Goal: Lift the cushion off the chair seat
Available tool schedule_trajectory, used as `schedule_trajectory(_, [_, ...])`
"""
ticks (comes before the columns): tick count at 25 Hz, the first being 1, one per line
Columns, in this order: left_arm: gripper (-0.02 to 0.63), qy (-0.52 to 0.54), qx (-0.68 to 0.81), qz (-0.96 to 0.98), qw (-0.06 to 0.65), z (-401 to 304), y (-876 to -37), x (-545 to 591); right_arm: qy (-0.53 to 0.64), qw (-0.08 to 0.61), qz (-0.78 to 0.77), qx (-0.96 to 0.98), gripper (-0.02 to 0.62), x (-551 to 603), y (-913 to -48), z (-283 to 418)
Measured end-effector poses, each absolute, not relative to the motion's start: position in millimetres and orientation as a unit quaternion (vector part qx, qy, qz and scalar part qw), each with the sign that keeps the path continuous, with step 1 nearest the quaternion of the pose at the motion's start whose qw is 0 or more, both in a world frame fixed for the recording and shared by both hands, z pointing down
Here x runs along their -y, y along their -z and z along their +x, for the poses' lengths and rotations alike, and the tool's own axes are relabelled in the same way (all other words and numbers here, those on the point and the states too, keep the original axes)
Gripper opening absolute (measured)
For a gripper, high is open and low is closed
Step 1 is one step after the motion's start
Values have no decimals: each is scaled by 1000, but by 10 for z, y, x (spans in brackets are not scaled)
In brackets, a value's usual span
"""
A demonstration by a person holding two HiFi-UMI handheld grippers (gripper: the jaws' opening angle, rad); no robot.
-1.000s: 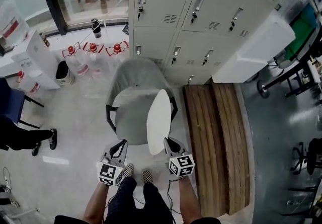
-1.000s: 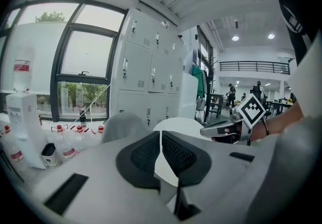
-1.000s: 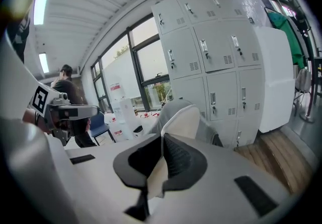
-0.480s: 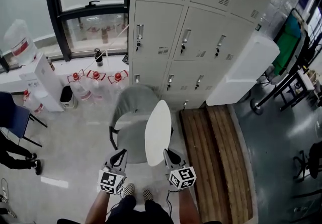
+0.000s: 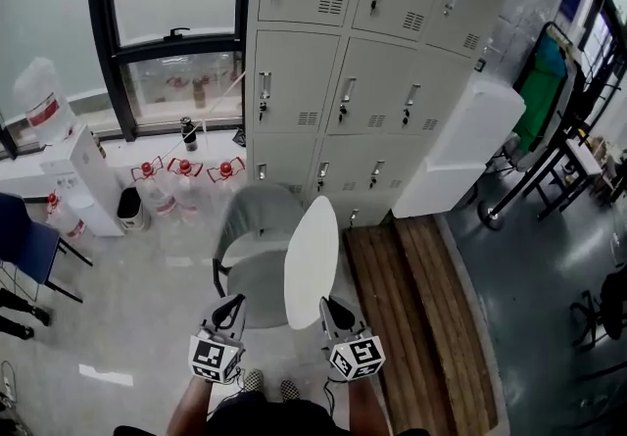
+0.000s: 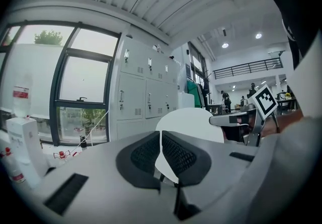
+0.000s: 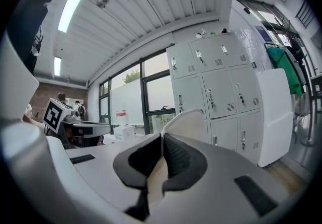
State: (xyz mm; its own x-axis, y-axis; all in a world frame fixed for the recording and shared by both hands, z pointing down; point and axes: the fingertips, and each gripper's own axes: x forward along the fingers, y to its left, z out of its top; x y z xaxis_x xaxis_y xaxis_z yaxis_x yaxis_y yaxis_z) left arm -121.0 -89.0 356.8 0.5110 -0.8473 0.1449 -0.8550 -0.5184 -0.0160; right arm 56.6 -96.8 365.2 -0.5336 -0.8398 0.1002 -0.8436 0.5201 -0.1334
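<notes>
A white oval cushion (image 5: 312, 263) hangs on edge, raised off the seat of the grey chair (image 5: 253, 250). My right gripper (image 5: 329, 306) is shut on the cushion's near edge. In the right gripper view the cream cushion (image 7: 189, 119) is pinched between the black pads of that gripper (image 7: 162, 138). My left gripper (image 5: 233, 303) stays to the left of the cushion, apart from it. Its jaws (image 6: 160, 135) are shut with nothing between them, and the cushion (image 6: 195, 120) shows behind them. The right gripper (image 6: 235, 119) also appears in the left gripper view.
Grey lockers (image 5: 343, 62) stand behind the chair. A wooden platform (image 5: 411, 307) lies on the floor at the right, and a white panel (image 5: 460, 145) leans on the lockers. Water bottles (image 5: 181, 184), a dispenser (image 5: 73, 169) and a blue chair (image 5: 20, 238) are at the left.
Both grippers have risen together. The cushion has come up with the right gripper, from resting tilted on the seat to hanging above it.
</notes>
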Motion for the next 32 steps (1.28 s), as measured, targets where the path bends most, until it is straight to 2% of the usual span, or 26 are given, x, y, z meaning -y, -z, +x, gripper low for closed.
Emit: schedule_trajectory(32, [28, -47, 471, 881, 11, -1131, -3342, 690, -59, 24, 510, 858, 37, 683, -3536, 474])
